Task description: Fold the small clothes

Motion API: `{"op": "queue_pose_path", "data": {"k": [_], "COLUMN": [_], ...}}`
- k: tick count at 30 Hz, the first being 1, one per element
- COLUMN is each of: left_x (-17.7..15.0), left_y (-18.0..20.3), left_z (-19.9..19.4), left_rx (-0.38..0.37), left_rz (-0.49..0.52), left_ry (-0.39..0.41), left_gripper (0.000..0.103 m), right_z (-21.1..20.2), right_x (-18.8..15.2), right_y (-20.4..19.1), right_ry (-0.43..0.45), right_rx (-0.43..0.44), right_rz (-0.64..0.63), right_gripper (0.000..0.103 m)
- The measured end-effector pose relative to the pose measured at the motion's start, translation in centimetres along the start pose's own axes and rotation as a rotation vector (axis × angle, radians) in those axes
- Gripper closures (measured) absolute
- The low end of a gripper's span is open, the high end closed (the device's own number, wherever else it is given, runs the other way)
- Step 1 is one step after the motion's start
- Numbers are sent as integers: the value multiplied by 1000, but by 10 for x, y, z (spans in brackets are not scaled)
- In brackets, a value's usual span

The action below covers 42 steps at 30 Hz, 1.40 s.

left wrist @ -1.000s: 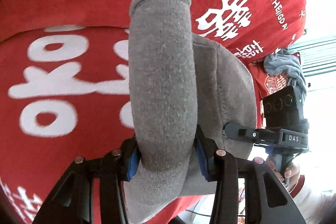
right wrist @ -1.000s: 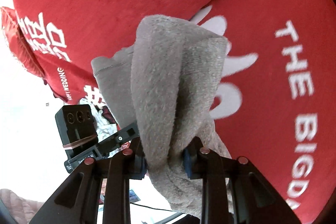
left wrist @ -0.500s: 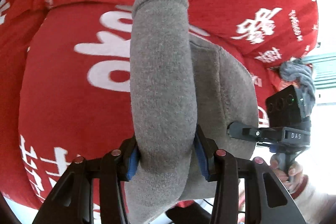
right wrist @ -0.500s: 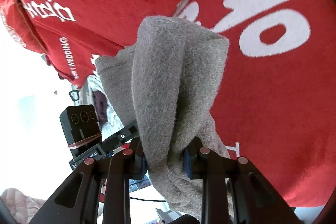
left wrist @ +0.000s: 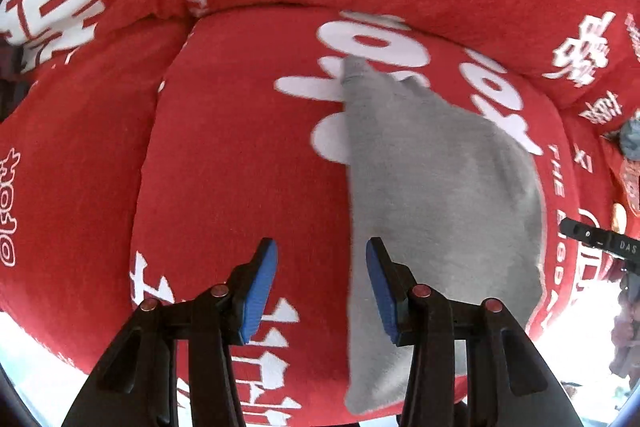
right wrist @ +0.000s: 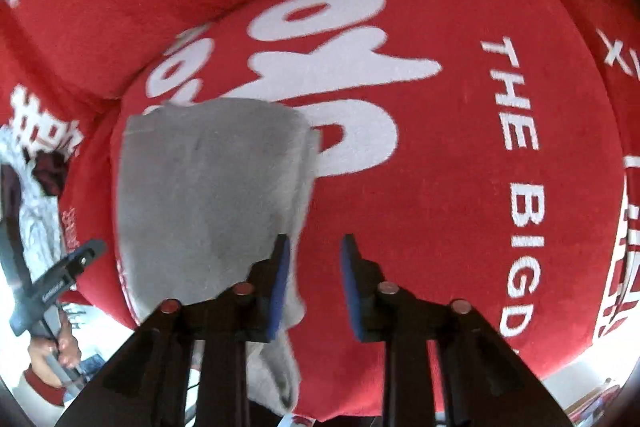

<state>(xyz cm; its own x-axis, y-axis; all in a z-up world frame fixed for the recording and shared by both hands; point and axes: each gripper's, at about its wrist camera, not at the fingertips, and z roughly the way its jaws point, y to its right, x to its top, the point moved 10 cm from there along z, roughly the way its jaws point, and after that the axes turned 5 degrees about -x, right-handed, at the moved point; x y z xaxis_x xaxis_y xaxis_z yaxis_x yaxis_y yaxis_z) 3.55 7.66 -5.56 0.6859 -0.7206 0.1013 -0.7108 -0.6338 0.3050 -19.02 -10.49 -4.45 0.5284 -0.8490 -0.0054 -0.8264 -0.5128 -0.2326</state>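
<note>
- One grey garment [left wrist: 432, 195] lies flat on the red cushion [left wrist: 224, 155], at 2 o'clock from the left gripper [left wrist: 322, 285]; its near edge is hidden behind the fingers.
- A second ago both grippers clamped it aloft; now both, including the right gripper [right wrist: 314, 285], stand wide and hold nothing.
- A blurred grey item [left wrist: 632, 143] at 3 o'clock is possibly another garment.

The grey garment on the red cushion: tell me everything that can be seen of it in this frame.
The grey garment is a soft, fuzzy knit, plain grey, with a ribbed cuff at its far narrow end. It lies flat and released on the red cushion, covering part of the white lettering, its near end hanging over the cushion's front edge. Both tools are open and empty: the left tool beside its left edge, the right tool at its right edge. Contact there cannot be judged.
</note>
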Motion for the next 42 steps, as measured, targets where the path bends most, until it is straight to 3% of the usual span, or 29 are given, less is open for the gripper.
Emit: {"op": "queue_pose_path", "data": {"k": [2,4,5,7,11,15,20,29,42], "left_x": [-2,-7,-10,-18,-42,-53,-67,-80,-79], "left_y": [17,38,45,58,58,50,43,40,41], "left_z": [-4,-1,2,15,44,49,49,49,5], "left_rx": [-42,-76,-74,-67,-27,-46,-37,27,76], "left_rz": [27,58,73,94,92,79,39,38,48], "left_ry": [10,8,9,-11,-56,-61,-101,-159,-145], "left_gripper": [55,41,40,40,39,28,27,27,27], "right_z": [-9,-9,-6,5,37,49,49,47,43], "right_x": [-12,-24,-30,-38,-51,-57,-63,-70,-74], "right_y": [-11,-32,-41,-57,-44,-31,-38,-31,-24], "right_ry": [22,26,23,15,-6,18,44,14,-93], "right_rx": [53,77,77,40,-85,-74,-145,-144,-110], "right_rz": [-36,-81,-103,-145,-161,-140,-215,-132,-19], "right_gripper": [90,94,94,94,99,103,103,103,103]}}
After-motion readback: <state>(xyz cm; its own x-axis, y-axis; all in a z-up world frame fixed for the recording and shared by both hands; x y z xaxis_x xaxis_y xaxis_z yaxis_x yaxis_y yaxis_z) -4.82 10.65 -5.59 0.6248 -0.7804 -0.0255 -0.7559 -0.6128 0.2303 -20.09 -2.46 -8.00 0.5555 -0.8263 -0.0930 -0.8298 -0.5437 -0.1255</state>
